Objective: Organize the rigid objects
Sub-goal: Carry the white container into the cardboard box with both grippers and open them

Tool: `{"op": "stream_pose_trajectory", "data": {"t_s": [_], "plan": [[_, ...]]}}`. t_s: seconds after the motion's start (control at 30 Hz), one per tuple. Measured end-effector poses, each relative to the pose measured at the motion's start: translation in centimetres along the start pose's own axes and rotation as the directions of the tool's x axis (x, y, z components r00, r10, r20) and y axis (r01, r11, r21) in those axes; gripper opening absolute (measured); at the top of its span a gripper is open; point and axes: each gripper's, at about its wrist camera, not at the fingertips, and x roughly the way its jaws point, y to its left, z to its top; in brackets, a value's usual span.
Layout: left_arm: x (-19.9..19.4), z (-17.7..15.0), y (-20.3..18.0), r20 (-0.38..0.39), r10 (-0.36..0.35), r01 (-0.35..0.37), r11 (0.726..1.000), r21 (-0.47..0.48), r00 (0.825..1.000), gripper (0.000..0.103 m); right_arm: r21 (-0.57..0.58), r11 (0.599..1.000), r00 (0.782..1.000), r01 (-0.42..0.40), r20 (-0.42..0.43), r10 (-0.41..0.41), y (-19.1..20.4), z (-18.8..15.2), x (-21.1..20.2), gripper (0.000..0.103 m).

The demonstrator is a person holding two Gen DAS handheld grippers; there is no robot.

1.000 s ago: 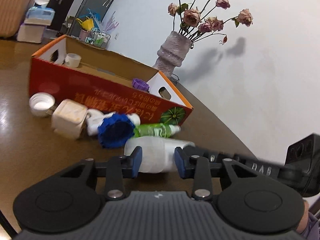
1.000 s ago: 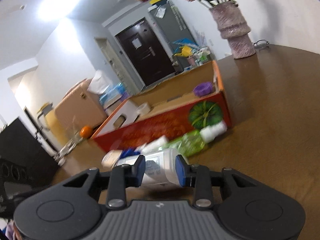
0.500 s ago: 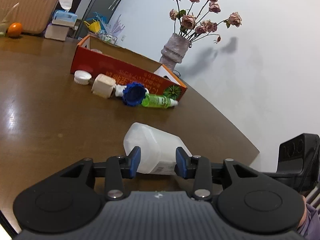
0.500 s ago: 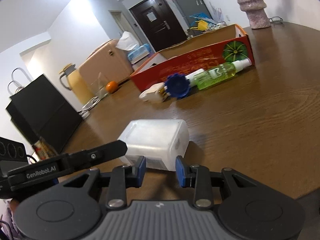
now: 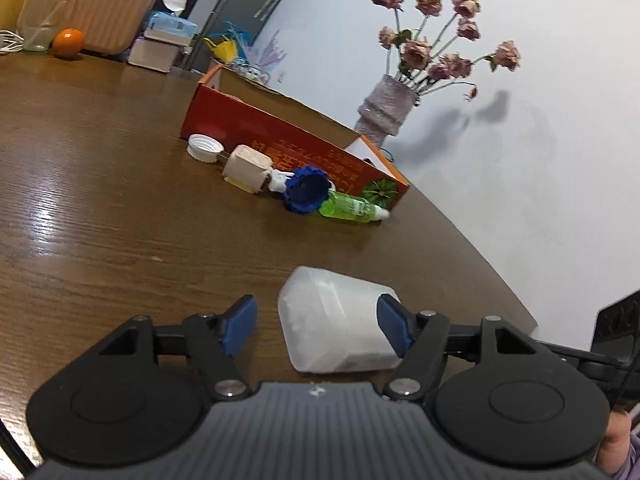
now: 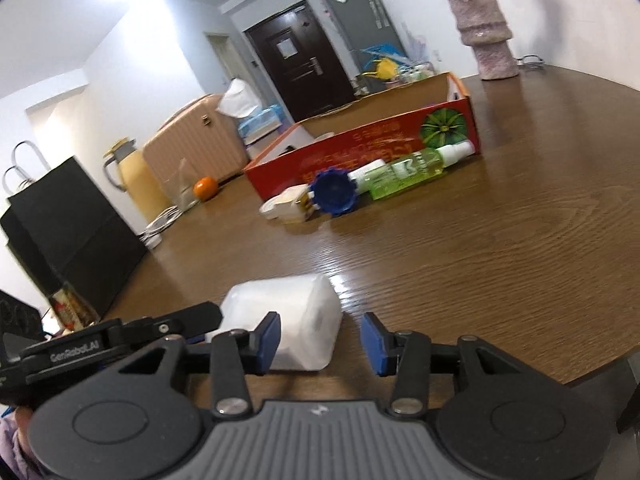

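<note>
A translucent white plastic bottle [image 5: 340, 326] lies on its side on the brown wooden table [image 5: 100, 208], near the table's front edge and well apart from the other things. A label sits low on its side, but the print on it is too small to read. Both grippers are at it: the left gripper [image 5: 318, 330] has its jaws opening, the bottle lying between them, one blue pad clear of it and the other right at its end, so the grip is released. The right gripper [image 6: 320, 340] also has its jaws opening; the bottle stands toward its left pad, with open space before the other pad. In the right wrist view the other gripper's arm carries white lettering that reads roughly "GenRobot.AI". Farther back on the table, a row of things lies along the front wall of a red cardboard box [image 5: 280, 136]: a white screw cap [image 5: 205, 148], a cream square block [image 5: 246, 168], a blue ridged cap [image 5: 306, 194] and a green spray bottle [image 6: 404, 168] on its side. The box bears a green pumpkin picture [image 6: 444, 126] and orange-gold characters, which are not legible here. Beyond the box stands a textured vase [image 5: 386, 110] of dried roses, and an orange fruit [image 5: 68, 42] sits at the far table end.
</note>
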Motion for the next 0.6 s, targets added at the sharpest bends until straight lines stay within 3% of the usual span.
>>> {"op": "stream_pose_trajectory", "data": {"t_s": [0.23,0.4,0.47,0.53,0.6], "plan": [[1.7,0.2,0.3,-0.029,-0.011,0.01,1.0,-0.027,1.0,0.066,0.024,1.0,1.0,-0.015,0.016,0.015,-0.4,0.8,1.0,0.045],[2.8,-0.3,-0.1,-0.047,-0.061,0.059,0.998,-0.036,0.997,0.061,0.042,0.998,0.999,-0.048,0.002,0.048,-0.3,1.3,2.7,0.041],[2.7,-0.4,-0.1,-0.036,-0.059,0.058,0.998,-0.031,0.998,0.054,0.067,0.995,0.997,-0.076,0.003,0.076,-0.5,1.5,3.2,0.03],[2.2,-0.3,-0.2,-0.019,-0.055,0.055,0.998,-0.029,0.998,0.043,0.085,0.992,0.996,-0.089,-0.002,0.089,-0.5,1.5,3.2,0.03],[1.4,-0.4,-0.2,-0.005,-0.056,0.056,0.998,-0.022,0.998,0.04,0.068,0.995,0.997,-0.077,0.0,0.077,0.0,1.3,2.9,0.03]]}}
